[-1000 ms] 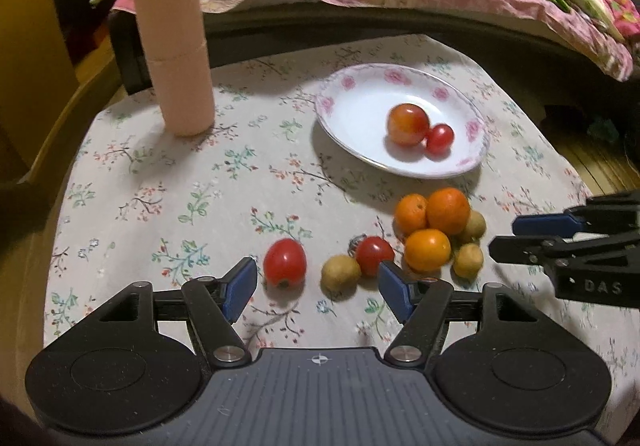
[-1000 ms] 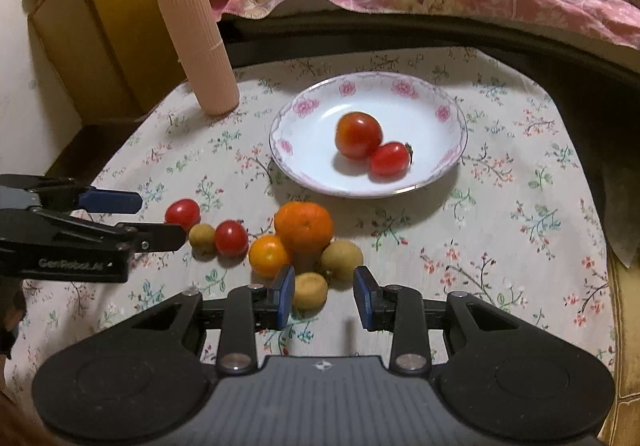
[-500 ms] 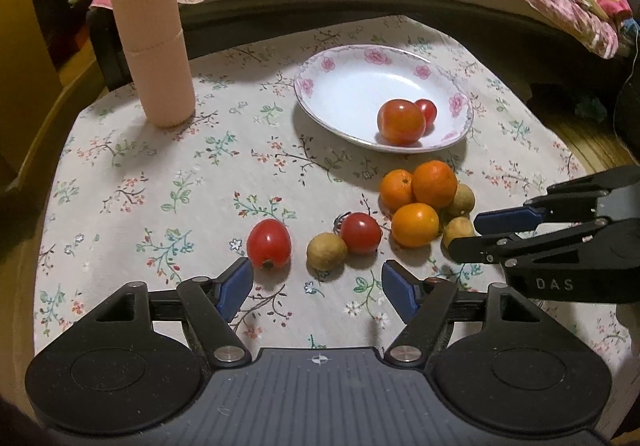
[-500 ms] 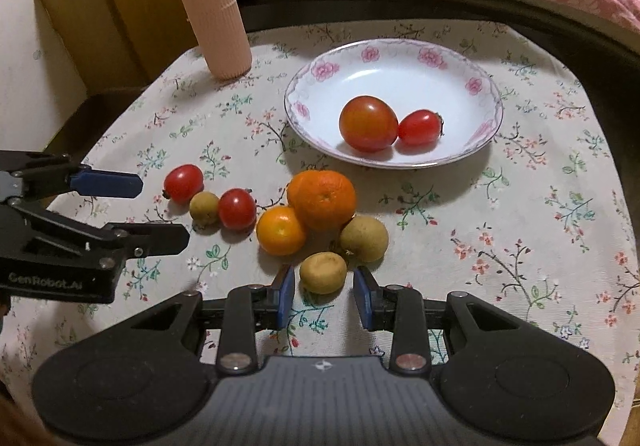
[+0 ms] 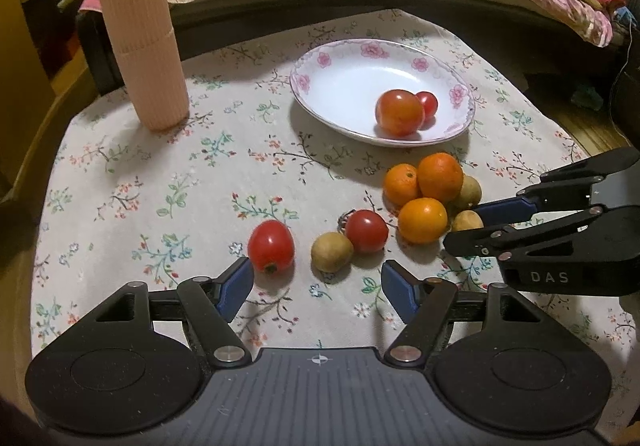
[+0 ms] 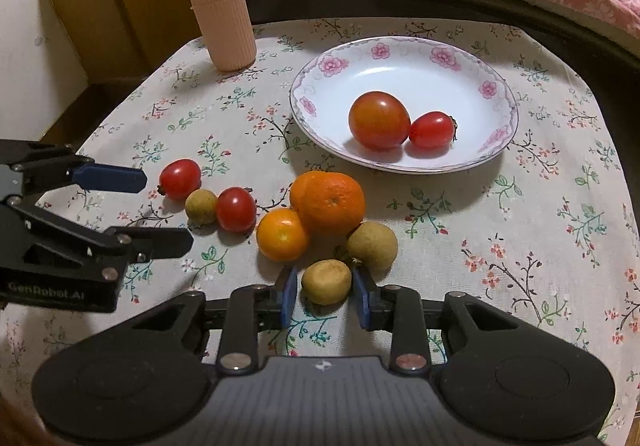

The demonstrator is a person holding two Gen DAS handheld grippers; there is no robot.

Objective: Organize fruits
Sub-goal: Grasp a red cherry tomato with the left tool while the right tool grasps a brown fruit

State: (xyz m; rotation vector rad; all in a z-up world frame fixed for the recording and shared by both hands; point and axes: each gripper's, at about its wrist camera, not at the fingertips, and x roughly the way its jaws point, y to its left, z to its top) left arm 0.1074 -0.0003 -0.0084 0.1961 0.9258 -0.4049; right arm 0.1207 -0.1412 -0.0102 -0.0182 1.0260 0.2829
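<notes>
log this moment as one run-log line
left gripper: open, near tomato | right gripper: open, straddling brown fruit | plate: two tomatoes | oranges: on cloth

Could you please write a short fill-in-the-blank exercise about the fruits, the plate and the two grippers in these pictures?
1. The plate holds ____ tomatoes.
2. The right gripper has its jaws on either side of a small ____ fruit.
3. The left gripper has its jaws wide ____, holding nothing.
4. The tall pink container stands ____ on the tablecloth.

Missing words: two; brown; open; upright
</notes>
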